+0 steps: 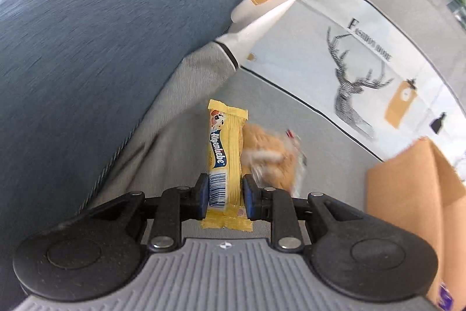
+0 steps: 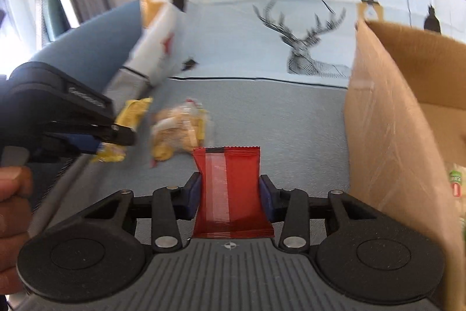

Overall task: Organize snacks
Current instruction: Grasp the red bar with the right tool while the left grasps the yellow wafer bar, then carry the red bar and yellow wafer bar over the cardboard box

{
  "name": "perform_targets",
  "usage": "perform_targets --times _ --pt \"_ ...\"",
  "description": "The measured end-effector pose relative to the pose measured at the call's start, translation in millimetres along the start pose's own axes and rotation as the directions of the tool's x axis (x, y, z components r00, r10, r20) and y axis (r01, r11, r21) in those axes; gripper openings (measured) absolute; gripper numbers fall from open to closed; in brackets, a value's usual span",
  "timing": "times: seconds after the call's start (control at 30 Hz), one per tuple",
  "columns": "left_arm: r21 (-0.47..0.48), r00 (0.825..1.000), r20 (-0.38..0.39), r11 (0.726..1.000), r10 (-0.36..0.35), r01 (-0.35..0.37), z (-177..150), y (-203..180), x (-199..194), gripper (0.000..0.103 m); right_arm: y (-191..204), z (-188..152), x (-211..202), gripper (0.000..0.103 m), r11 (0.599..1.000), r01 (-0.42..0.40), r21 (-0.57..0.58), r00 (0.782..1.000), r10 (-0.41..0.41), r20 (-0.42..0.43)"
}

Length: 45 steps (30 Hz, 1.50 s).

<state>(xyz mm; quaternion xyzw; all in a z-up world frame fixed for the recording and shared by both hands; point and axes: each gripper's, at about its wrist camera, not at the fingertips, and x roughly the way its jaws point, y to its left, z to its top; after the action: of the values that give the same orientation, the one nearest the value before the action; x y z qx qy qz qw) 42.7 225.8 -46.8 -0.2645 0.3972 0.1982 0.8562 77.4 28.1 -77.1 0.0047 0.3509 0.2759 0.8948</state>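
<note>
The left gripper [image 1: 225, 196] pinches a yellow candy bar [image 1: 222, 153] above the grey surface [image 1: 291, 112]. The right gripper [image 2: 230, 194] squeezes a red packet [image 2: 230, 188]. Between them lies a blurred clear snack bag [image 2: 179, 133]; a cardboard box [image 2: 387, 121] stands right.

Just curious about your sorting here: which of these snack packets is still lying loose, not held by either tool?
The clear packet of golden-brown snacks, lying on the grey surface. The yellow Alpenliebe bar sits pinched in the left gripper, the red packet in the right gripper.

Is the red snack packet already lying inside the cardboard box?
No, the red snack packet sits clamped in the right gripper, outside the cardboard box.
</note>
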Motion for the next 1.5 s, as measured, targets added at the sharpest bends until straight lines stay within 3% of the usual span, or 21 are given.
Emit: perform_targets --times 0.1,0.2,0.37,0.47,0.7,0.87,1.07,1.2,1.37,1.5 --pt "-0.011 0.999 -0.02 0.999 -0.044 0.044 -12 4 -19 0.026 8 0 -24 0.043 1.0 -0.016 -0.013 1.0 0.016 0.021" --pt "0.003 0.994 -0.088 0.997 -0.071 0.071 -21 3 -20 0.026 15 0 -47 0.043 0.999 -0.034 -0.036 0.998 0.036 0.047" --pt "0.014 0.957 -0.289 0.999 -0.034 0.04 -35 10 3 0.026 24 -21 -49 0.044 0.99 -0.054 -0.129 0.992 0.038 -0.123" --pt "0.01 0.955 -0.291 0.998 -0.056 0.062 -34 11 3 0.026 25 -34 -40 0.044 0.987 -0.031 -0.157 0.98 -0.001 -0.198" --pt "0.07 0.957 -0.29 0.996 -0.032 0.055 -34 -2 14 0.027 22 -47 -18 0.048 0.99 -0.025 -0.137 0.956 -0.017 -0.293" --pt "0.12 0.948 -0.318 0.992 0.007 0.033 -36 -13 30 0.027 26 -51 -17 0.049 0.986 -0.024 -0.166 0.957 -0.025 -0.288" --pt "0.19 0.954 -0.298 0.981 0.021 0.037 -37 -25 39 0.026 28 -52 -20 0.045 0.983 -0.026 -0.181 0.958 -0.027 -0.284" --pt "0.189 0.958 -0.288 0.981 0.008 0.049 -38 -27 37 0.025 27 -50 -27 0.044 0.984 -0.024 -0.176 0.961 -0.026 -0.277" --pt "0.146 0.971 -0.233 0.985 -0.057 0.093 -31 -22 19 0.025 27 -40 -45 0.044 0.986 -0.024 -0.167 0.977 -0.013 -0.213" --pt "0.108 0.981 -0.174 0.989 -0.085 0.105 -25 -18 1 0.025 27 -28 -71 0.044 0.982 -0.028 -0.186 0.994 0.007 -0.112"
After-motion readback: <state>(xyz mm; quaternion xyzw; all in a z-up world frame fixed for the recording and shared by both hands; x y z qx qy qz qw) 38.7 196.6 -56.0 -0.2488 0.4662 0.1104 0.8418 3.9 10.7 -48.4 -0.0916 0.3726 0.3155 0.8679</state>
